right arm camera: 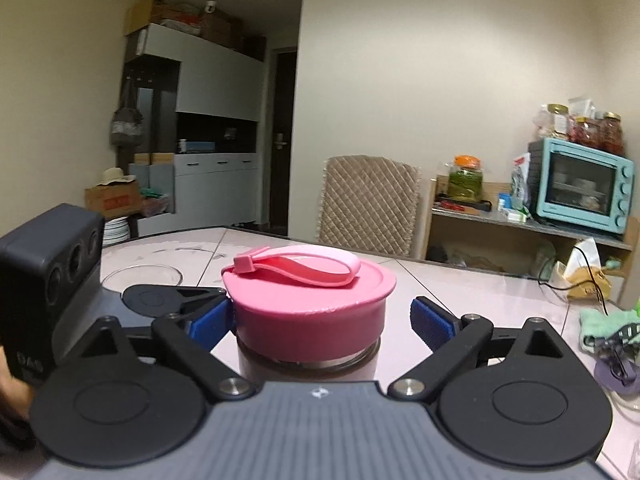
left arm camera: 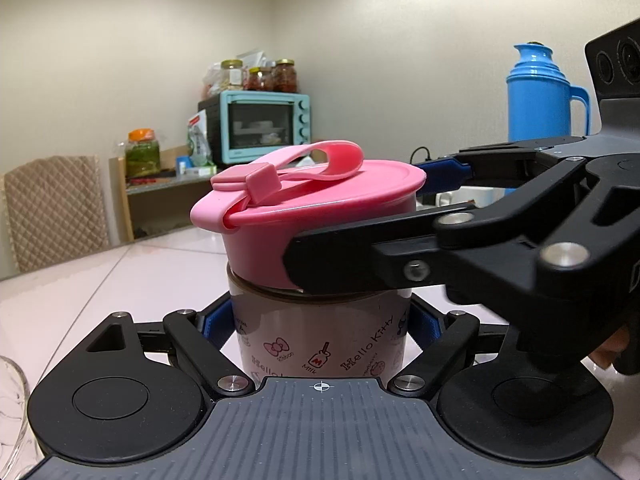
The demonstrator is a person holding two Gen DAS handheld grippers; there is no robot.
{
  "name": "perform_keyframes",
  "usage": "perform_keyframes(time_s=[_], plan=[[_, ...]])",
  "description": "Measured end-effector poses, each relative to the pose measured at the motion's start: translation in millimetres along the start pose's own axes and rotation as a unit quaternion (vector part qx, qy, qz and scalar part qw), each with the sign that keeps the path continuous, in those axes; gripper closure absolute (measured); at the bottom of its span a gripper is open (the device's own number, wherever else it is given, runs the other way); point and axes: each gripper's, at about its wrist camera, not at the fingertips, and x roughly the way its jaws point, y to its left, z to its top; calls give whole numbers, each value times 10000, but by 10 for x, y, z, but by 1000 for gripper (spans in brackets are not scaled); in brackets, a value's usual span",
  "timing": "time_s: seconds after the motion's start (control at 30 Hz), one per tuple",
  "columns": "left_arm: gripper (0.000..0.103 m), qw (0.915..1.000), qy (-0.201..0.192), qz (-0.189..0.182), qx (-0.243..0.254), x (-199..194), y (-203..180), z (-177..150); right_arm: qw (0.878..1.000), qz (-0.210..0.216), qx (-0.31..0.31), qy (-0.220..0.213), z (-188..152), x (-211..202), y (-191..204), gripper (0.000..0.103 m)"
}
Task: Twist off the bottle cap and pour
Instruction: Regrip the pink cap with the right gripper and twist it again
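Note:
A pink Hello Kitty bottle (left arm camera: pixel 320 340) stands upright on the white table. Its wide pink cap (left arm camera: pixel 312 216) with a loop strap sits tilted on the neck. My left gripper (left arm camera: pixel 320 324) is shut on the bottle body, its blue pads pressed on both sides. My right gripper (right arm camera: pixel 322 320) is open around the cap (right arm camera: pixel 308 304), its blue pads (right arm camera: pixel 434 322) level with the cap's sides, with a gap at the right pad. In the left wrist view the right gripper (left arm camera: pixel 404 224) reaches in from the right at cap height.
A clear glass bowl (right arm camera: pixel 140 276) sits on the table behind the left gripper. A blue thermos (left arm camera: pixel 540 92) stands at the right. A green cloth (right arm camera: pixel 604 326) and a purple object lie at the table's right. A chair (right arm camera: pixel 368 204) and a teal oven (right arm camera: pixel 580 184) stand behind.

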Motion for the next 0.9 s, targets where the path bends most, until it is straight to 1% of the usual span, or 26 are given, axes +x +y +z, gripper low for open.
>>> perform_keyframes(time_s=[0.07, 0.23, 0.27, 0.3, 0.4, 0.53, 0.63, 0.7, 0.8, 0.83, 0.87, 0.9], plan=[[13, 10000, 0, 1, 1, 2, 1, -1, 9999, -84, 59, -49, -2, -1, 36, 7], [13, 10000, 1, -1, -1, 9, 4, 1, 9994, -337, -47, -35, -33, 3, 139, 8], [13, 10000, 1, -1, -1, 9, 5, 1, 9994, -351, -45, -34, -30, 4, 144, 9], [13, 10000, 1, -3, -1, 9, 1, 1, 9993, -359, -40, -9, -30, 11, 159, 12], [13, 10000, 1, -4, -1, 10, 10, -2, 9992, -390, -18, 57, -39, 30, 194, 17], [13, 10000, 0, -4, 1, 12, 5, -3, 9993, -375, -13, 51, -58, 24, 200, 18], [13, 10000, 0, -7, -3, 13, 7, -5, 9996, -274, -10, 41, -56, 23, 178, 18], [13, 10000, -1, -11, -7, 14, 10, -5, 10000, -54, -53, 7, -66, 11, 119, 18], [13, 10000, -1, -12, -9, 16, 12, -6, 9978, 652, -56, -65, -99, 19, -122, 18], [14, 10000, 0, -11, -8, 16, 11, -7, 9960, 891, -54, -89, -110, 22, -205, 18], [14, 10000, 0, -7, -1, 18, 9, -8, 9948, 1015, -66, -99, -112, 29, -252, 18], [14, 10000, 0, -4, 4, 19, 7, -9, 9915, 1291, -126, -113, -116, 40, -340, 18]])
